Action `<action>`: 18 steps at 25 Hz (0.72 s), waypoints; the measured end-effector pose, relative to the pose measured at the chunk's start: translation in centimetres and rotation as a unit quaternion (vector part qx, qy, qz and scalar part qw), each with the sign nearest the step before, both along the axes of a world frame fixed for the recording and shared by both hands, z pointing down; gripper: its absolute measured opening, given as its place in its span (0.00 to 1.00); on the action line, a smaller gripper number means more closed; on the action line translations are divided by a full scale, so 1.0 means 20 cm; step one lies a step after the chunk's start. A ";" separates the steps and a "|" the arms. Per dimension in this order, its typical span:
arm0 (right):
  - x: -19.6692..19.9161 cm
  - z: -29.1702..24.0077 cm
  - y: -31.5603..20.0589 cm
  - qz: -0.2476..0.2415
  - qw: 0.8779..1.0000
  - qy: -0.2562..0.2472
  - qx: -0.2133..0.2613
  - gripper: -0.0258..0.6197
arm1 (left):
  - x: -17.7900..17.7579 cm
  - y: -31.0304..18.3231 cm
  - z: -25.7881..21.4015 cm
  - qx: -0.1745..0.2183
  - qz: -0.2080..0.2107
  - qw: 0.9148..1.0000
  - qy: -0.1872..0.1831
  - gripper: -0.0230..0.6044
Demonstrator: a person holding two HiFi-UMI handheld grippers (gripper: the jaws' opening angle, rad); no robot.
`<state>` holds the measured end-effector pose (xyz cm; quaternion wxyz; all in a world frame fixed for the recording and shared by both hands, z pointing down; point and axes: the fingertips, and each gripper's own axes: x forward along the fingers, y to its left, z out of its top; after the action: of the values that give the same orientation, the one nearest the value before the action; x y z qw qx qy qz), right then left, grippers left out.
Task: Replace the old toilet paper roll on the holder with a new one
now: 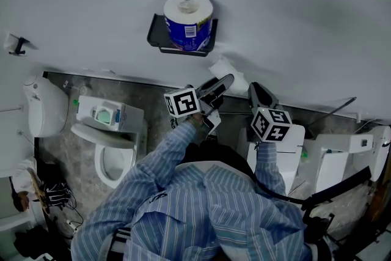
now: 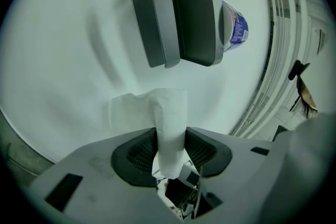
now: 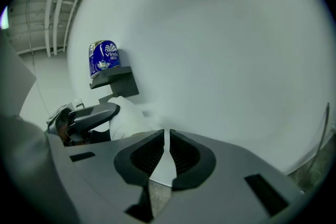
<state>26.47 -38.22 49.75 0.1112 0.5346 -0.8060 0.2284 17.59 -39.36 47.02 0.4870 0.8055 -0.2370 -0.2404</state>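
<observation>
A dark wall holder [image 1: 160,40] carries a new roll in a blue wrapper [image 1: 188,22] standing on its top shelf. Just below and right of it, my left gripper [image 1: 227,81] is shut on a squeezed wad of white toilet paper [image 1: 223,66]. In the left gripper view the paper [image 2: 169,118] stands pinched between the pads, with the holder [image 2: 178,13] and the wrapped roll [image 2: 235,29] above. My right gripper [image 1: 254,90] is beside the left one, shut and empty [image 3: 166,136]. Its view shows the blue-wrapped roll [image 3: 104,58], the holder [image 3: 114,80] and the paper [image 3: 127,118].
A toilet [image 1: 113,159] with a white cistern [image 1: 109,113] stands at lower left, and a white fixture [image 1: 43,108] sits further left. Another toilet and cistern [image 1: 333,153] stand at right. A small hook [image 1: 18,44] is on the wall at left.
</observation>
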 end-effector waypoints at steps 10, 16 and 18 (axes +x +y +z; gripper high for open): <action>-0.22 -0.30 0.09 -0.005 0.994 -0.045 0.097 0.10 | -0.28 0.11 0.02 0.033 -0.002 0.995 -0.091 0.29; -0.48 -0.48 0.11 -0.057 0.987 -0.074 0.129 0.10 | -0.52 0.17 0.01 0.047 -0.012 0.991 -0.124 0.29; -0.56 -0.52 0.11 -0.073 0.985 -0.068 0.137 0.11 | -0.59 0.19 0.01 0.053 -0.016 0.989 -0.135 0.29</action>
<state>15.33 -36.01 39.27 -0.0020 0.4676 -0.8724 0.1427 5.78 -35.65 47.31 0.4033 0.8514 -0.3003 -0.1491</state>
